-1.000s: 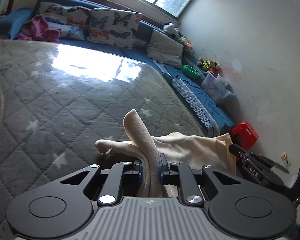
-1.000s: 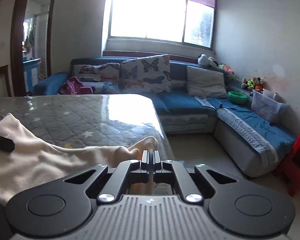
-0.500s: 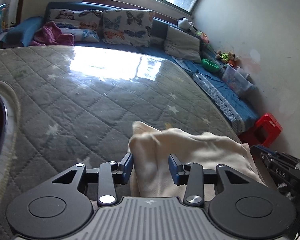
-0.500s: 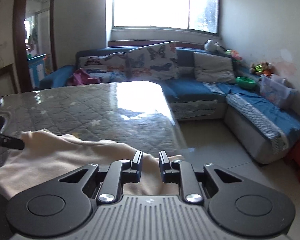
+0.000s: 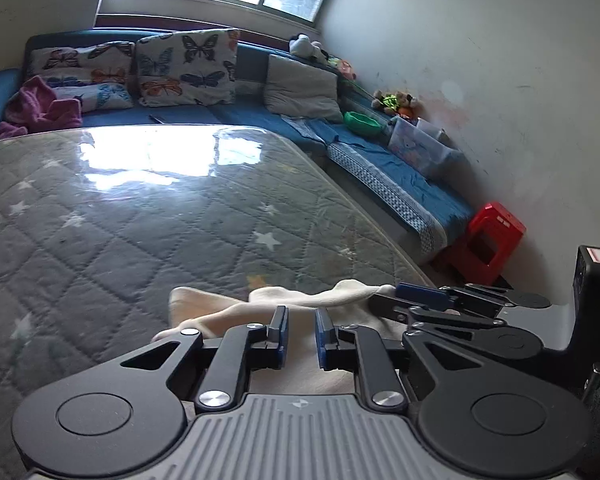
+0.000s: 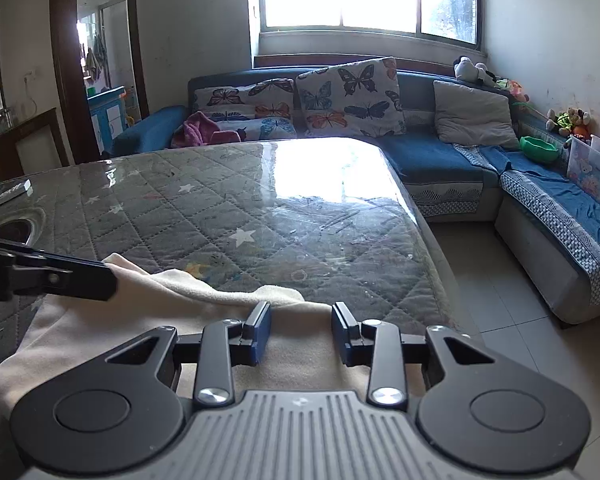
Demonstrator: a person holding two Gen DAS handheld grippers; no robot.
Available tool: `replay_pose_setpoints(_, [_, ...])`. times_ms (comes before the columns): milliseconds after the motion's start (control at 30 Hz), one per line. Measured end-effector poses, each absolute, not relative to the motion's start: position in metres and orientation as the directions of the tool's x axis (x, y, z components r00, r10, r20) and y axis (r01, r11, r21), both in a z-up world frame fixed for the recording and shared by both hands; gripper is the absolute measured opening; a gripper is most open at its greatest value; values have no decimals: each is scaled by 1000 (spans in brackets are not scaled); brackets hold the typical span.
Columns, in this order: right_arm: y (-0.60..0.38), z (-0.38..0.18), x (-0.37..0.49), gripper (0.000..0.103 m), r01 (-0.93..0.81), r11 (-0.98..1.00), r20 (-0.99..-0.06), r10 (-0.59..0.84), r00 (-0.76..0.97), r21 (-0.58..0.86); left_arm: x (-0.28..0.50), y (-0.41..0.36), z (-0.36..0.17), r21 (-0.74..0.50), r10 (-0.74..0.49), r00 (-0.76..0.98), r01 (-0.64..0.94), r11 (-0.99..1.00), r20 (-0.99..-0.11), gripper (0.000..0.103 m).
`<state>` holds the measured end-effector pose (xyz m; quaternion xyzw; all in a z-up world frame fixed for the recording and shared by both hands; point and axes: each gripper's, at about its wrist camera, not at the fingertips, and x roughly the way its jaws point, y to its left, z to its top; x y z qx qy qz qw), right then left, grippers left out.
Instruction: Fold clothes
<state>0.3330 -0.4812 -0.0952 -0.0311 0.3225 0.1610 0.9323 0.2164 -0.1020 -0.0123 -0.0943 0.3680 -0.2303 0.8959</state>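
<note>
Beneath both grippers lies the cream garment [image 6: 148,320], bunched on the quilted table [image 6: 260,208]. Left gripper [image 5: 300,322] has its jaws slightly parted, empty, above the cloth; right gripper [image 6: 300,320] gapes wider, also empty. Beyond stands the blue sofa [image 6: 420,152].
</note>
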Motion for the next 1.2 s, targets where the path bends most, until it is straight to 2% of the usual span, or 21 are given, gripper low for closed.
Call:
replay_pose_setpoints(200, [-483,-103,338,39,-315,947,-604,289,743,66,241,-105,-36,-358,-478,580,317,878,-660,15])
replay_pose_setpoints(267, [-484,-105,340,44,-313,947,-602,292,743,72,243,-105,-41,-365,-482,573,315,876,-662,15])
replay_pose_setpoints(300, [-484,-105,340,49,-316,946,-601,295,743,74,244,-105,-42,-365,-485,575,320,874,-659,15])
replay_pose_setpoints(500, [-486,-106,339,56,-327,942,-596,307,742,78,242,-101,-39,-370,-489,573,320,872,-658,16])
replay_pose_setpoints(567, [-487,-104,338,62,-327,941,-593,311,743,83,240,-100,-36,-367,-489,578,324,872,-653,16])
replay_pose_setpoints(633, [-489,-101,335,81,-334,938,-586,326,742,98,235,-99,-32,-351,-483,588,332,876,-649,16])
replay_pose_setpoints(867, [-486,-91,313,98,-368,928,-565,330,756,49,214,-98,-26,-315,-469,608,349,882,-641,16])
replay_pose_setpoints(900, [-486,-91,309,103,-370,928,-563,330,757,47,209,-98,-26,-317,-476,606,357,879,-637,16])
replay_pose_setpoints(1200, [-493,-90,265,103,-369,926,-552,347,758,77,149,-109,-21,-256,-517,605,468,846,-605,17])
